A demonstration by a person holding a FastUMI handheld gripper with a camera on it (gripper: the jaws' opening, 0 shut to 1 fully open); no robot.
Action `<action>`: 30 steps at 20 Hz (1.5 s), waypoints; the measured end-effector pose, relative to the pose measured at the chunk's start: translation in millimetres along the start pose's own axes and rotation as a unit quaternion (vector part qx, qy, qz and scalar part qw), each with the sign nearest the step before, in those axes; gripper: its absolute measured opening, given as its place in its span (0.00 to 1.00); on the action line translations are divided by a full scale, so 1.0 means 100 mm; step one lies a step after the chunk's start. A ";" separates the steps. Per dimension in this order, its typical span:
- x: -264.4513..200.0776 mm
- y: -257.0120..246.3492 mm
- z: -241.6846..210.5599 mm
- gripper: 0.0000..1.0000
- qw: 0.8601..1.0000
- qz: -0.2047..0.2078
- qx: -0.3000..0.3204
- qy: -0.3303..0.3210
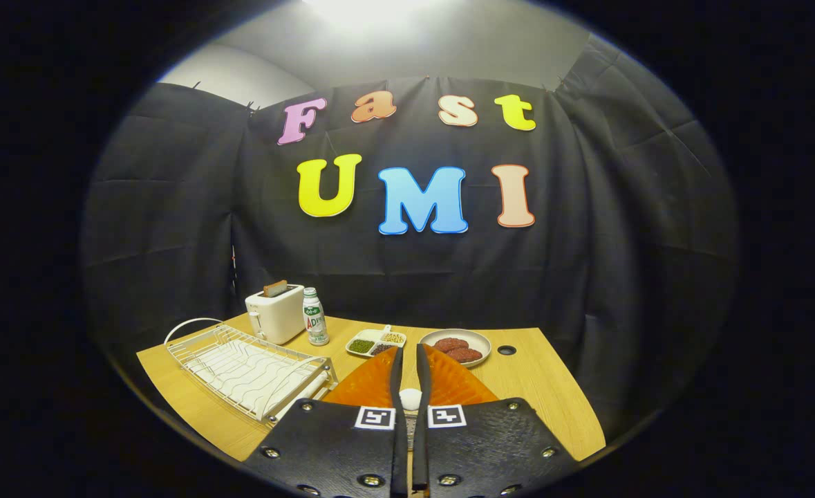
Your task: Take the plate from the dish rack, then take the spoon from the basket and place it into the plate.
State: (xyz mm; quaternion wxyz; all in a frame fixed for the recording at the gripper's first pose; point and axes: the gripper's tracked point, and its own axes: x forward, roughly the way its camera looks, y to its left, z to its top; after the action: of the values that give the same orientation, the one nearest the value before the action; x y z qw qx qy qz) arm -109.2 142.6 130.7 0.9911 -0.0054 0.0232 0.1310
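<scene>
While hanging low over the orange plate (372,384), holds the jaws drawn almost together on a small white rounded piece (410,399), pinched between them a little behind the tips. Probably the spoon, gripped by one end; too little of it visible to be sure. Looks pressed from both sides, with only a thin slit left ahead of it.

Shows the plate out of the dish rack (248,370) and apparently lying on the counter (538,387), directly under the jaws and spreading to both sides of them. Makes sense as a drop position: spoon above the plate's middle, so opening should let it fall inside the rim rather than onto the wood. Suggests the task is near its end, with only lowering and release left.

Around it: the white wire rack at ten o'clock from the jaws, bare of dishes, its near corner just beside the plate's edge. Beyond the rack, at eleven o'clock, a white toaster (276,315) with a slice of toast in it, and a small bottle (316,317) just beside it. At twelve o'clock, beyond the tips, a divided snack dish (377,342); at one o'clock, a pale dish of red patties (457,346), close to the plate's far rim. Nothing between spoon and plate; worth keeping clear of the patty dish and rack corner when pulling back.
</scene>
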 end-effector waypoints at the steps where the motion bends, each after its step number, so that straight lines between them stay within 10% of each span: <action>1: -0.03 0.01 0.06 0.03 1.000 -0.002 -0.004 -0.003; 30: -0.18 1.20 -0.90 0.03 0.973 0.064 -0.037 0.220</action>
State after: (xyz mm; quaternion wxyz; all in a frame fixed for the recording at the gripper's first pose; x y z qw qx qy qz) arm -162.0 251.9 40.8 0.9504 -0.0698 0.2360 0.1902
